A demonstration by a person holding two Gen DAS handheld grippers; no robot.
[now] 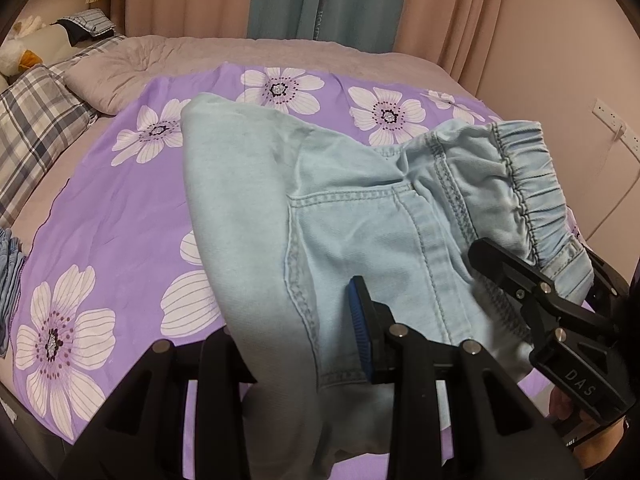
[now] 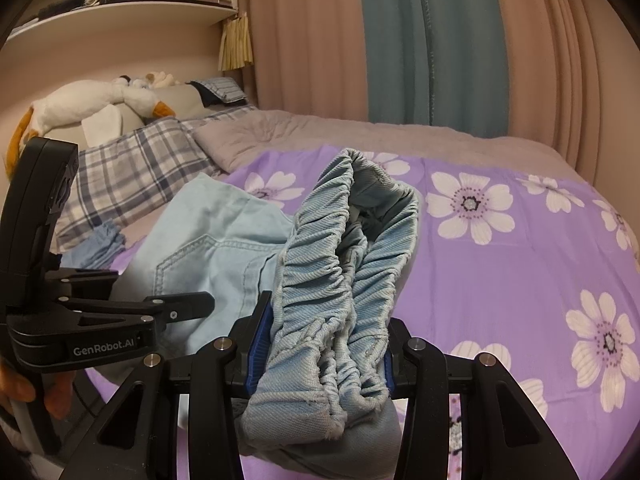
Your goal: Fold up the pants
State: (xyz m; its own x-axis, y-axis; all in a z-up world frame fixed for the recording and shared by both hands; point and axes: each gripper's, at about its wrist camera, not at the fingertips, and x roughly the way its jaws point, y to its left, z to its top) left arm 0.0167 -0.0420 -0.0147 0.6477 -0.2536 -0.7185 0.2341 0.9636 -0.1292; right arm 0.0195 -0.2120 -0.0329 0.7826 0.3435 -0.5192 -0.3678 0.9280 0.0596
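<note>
Light blue denim pants [image 1: 248, 184] are lifted over a purple flowered sheet [image 1: 100, 208] on the bed. My left gripper [image 1: 292, 320] is shut on the seat fabric beside a back pocket seam, and cloth hangs down between its fingers. My right gripper [image 2: 328, 320] is shut on the bunched elastic waistband [image 2: 340, 240], which stands up in a loop above the blue pads [image 2: 258, 344]. From the left wrist view the right gripper [image 1: 536, 254] clamps the waistband [image 1: 520, 168] at the right. In the right wrist view the left gripper [image 2: 172, 292] sits at the left against the pants [image 2: 208, 232].
A plaid pillow [image 1: 32, 128] and a plush goose [image 2: 100, 100] lie at the head of the bed. A blue folded cloth [image 2: 96, 244] rests at the sheet's left edge. Pink and teal curtains [image 2: 420, 40] hang behind, with shelves [image 2: 120, 4] upper left and a wall socket [image 1: 608, 116] to the right.
</note>
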